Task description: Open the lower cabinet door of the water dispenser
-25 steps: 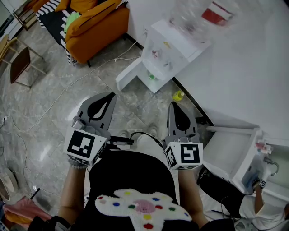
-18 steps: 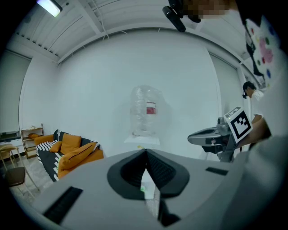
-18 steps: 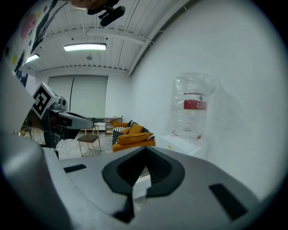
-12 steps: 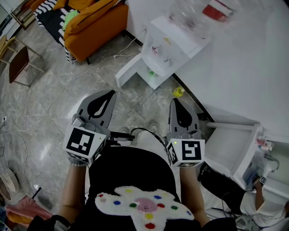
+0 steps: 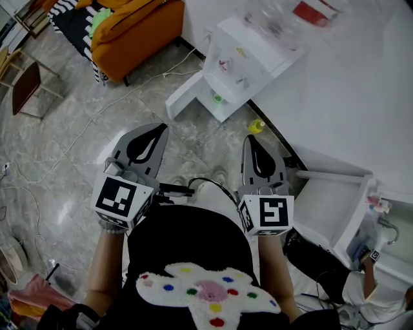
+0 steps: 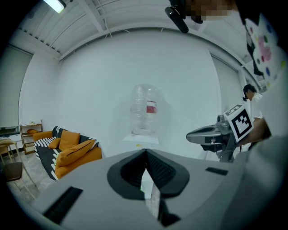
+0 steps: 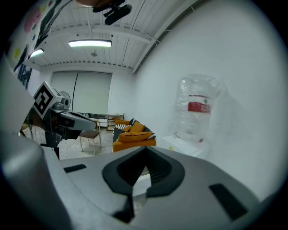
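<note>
The white water dispenser point(image 5: 248, 61) stands against the wall with a clear bottle point(image 5: 277, 16) on top. A white panel point(image 5: 186, 97) juts out to the left from its base, seemingly the lower door standing open, and a green item point(image 5: 218, 98) shows in the opening. My left gripper point(image 5: 158, 127) and right gripper point(image 5: 250, 138) are side by side in front of my body, well short of the dispenser, both shut and empty. The dispenser with its bottle point(image 6: 145, 112) rises beyond the shut left gripper point(image 6: 146, 151). In the right gripper view the bottle point(image 7: 195, 110) stands right of the shut right gripper point(image 7: 146, 148).
An orange sofa point(image 5: 129, 29) and a chair point(image 5: 29, 87) stand at the left, and a cable point(image 5: 129, 97) runs over the marble floor. A yellow object point(image 5: 257, 126) lies near the dispenser's base. A white open-topped box point(image 5: 329, 209) and another person point(image 5: 377, 283) are at the right.
Both grippers have stayed where they were, shut. Only the head view has shifted slightly, so the dispenser sits a little higher in the frame.
</note>
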A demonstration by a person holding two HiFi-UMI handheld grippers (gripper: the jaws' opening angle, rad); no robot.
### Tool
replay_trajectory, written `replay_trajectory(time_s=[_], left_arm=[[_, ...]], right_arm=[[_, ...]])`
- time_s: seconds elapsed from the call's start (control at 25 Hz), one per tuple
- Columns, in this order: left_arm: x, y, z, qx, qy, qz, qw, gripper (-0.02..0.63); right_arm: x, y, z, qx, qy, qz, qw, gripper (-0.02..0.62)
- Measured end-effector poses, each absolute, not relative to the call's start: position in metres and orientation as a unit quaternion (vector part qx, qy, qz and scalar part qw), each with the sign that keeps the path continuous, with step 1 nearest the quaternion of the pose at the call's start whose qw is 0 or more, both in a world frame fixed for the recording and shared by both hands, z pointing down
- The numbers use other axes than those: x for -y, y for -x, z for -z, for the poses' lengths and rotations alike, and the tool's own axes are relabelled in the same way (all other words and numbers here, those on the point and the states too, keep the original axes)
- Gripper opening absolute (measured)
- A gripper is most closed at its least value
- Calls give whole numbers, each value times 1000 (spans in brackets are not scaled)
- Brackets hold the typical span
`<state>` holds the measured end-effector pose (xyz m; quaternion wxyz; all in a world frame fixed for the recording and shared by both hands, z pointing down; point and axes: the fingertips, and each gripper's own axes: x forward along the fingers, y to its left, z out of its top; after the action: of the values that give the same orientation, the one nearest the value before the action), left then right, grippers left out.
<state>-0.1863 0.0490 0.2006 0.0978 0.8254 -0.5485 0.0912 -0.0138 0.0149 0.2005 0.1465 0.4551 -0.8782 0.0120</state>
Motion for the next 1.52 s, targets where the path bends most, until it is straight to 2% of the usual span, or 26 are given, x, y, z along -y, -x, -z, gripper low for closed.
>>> replay_trajectory(time_s=[1.52], left_arm=[[-49,174,-207,524,-841,-94,101,12]], right_arm=[[-21,30,-202,887,-433,3,162,3]])
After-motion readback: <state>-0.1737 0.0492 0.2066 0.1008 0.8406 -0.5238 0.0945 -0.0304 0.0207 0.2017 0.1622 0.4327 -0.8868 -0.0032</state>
